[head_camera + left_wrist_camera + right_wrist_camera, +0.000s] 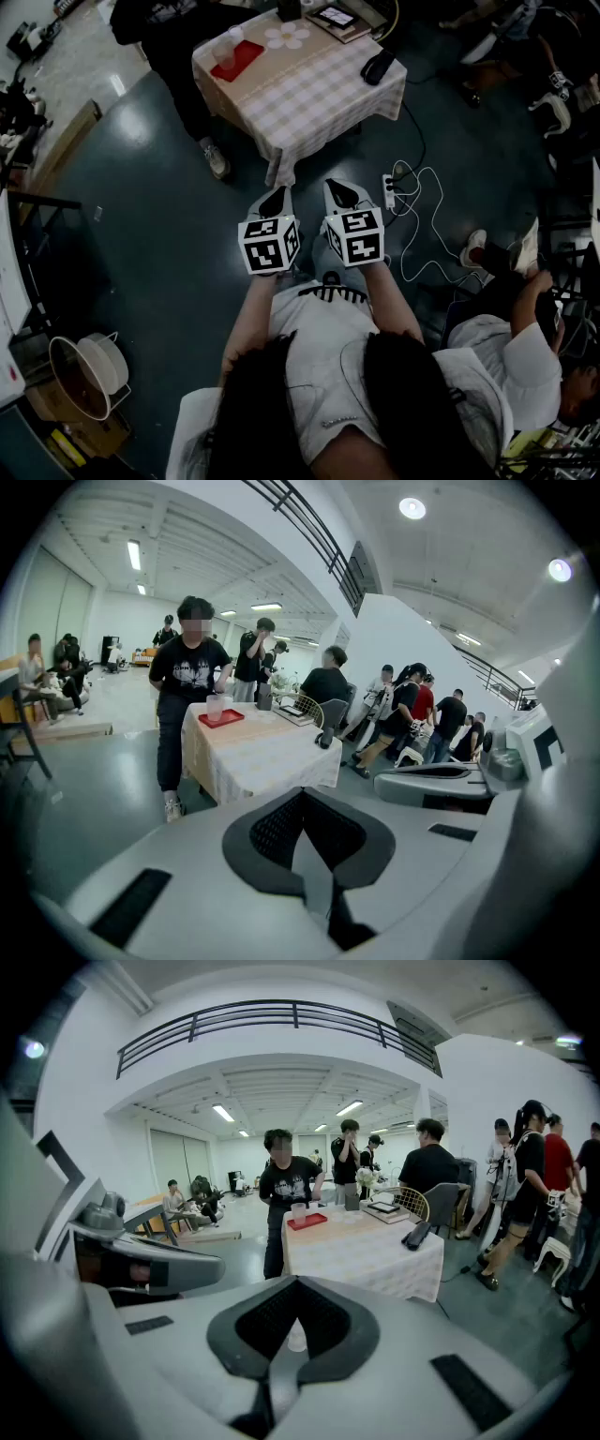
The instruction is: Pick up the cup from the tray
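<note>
Both claws were held side by side close in front of the person's body, pointed forward and somewhat down, well apart from the counter (319, 94). In the left gripper view the left claw (305, 803) was seen with its jaws brought together and nothing caught between them. The right claw (295, 1283) was likewise seen closed and empty in the right gripper view.

The counter, draped in a pale checked cloth, was placed across a dark, glossy floor (141, 234) from the claws. A red tray (246, 58) was laid near the counter's far left corner, and a clear cup (225, 56) was stood upright on it, at the end of the tray toward the counter's edge. A person in dark clothes (178, 56) was seen standing just beside that corner. A black object (378, 67) was laid at the counter's right edge, and a white flower-shaped mat (286, 36) was set behind the tray. On the floor between the counter and the claws a white power strip (389, 192) was laid with its cable looped loosely.
</note>
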`<state>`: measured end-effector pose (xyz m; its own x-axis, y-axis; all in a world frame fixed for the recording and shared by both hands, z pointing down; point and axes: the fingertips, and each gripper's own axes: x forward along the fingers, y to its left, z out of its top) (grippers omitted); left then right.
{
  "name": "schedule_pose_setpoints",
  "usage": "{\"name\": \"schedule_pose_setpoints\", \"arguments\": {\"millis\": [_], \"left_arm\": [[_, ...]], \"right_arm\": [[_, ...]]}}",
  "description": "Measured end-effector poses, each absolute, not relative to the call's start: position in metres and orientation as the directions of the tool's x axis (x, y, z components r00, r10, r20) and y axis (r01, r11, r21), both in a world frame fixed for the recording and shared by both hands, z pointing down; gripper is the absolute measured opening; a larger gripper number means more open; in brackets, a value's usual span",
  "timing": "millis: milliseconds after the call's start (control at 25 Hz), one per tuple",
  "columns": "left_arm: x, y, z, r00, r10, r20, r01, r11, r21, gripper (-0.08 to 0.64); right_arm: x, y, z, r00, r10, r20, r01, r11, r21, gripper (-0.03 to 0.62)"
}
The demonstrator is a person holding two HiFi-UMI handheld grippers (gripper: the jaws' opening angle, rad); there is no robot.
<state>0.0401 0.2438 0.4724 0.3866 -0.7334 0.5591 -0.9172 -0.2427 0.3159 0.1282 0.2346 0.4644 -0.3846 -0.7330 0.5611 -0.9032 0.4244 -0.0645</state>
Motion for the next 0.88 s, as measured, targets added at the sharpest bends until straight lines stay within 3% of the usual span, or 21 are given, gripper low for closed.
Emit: {"name": "schedule_pose_setpoints", "arguments": {"millis": [640, 680, 800, 880], "left_arm": [[0.052, 0.204, 0.474, 0.345, -0.746, 0.569, -0.926, -0.173, 0.335, 0.003], [0.055, 0.2, 0.474, 0.342, -0.747, 0.571, -0.927, -0.168, 0.336, 0.004], [0.06, 0.186, 0.474, 0.33, -0.748, 0.576, -0.93, -0.153, 0.334, 0.003], [0.063, 0.173, 0.474, 0.32, -0.753, 0.576, -0.933, -0.143, 0.331, 0.004]], "right_arm": [[0.14, 0.188, 0.456, -0.478, -0.698, 0.534, -0.863, 0.486, -0.136, 0.02], [0.141, 0.183, 0.455, -0.491, -0.689, 0.533, -0.854, 0.501, -0.138, 0.037], [0.141, 0.167, 0.453, -0.532, -0.663, 0.526, -0.828, 0.538, -0.159, 0.168], [0.142, 0.155, 0.454, -0.549, -0.65, 0.526, -0.814, 0.559, -0.159, 0.21]]}}
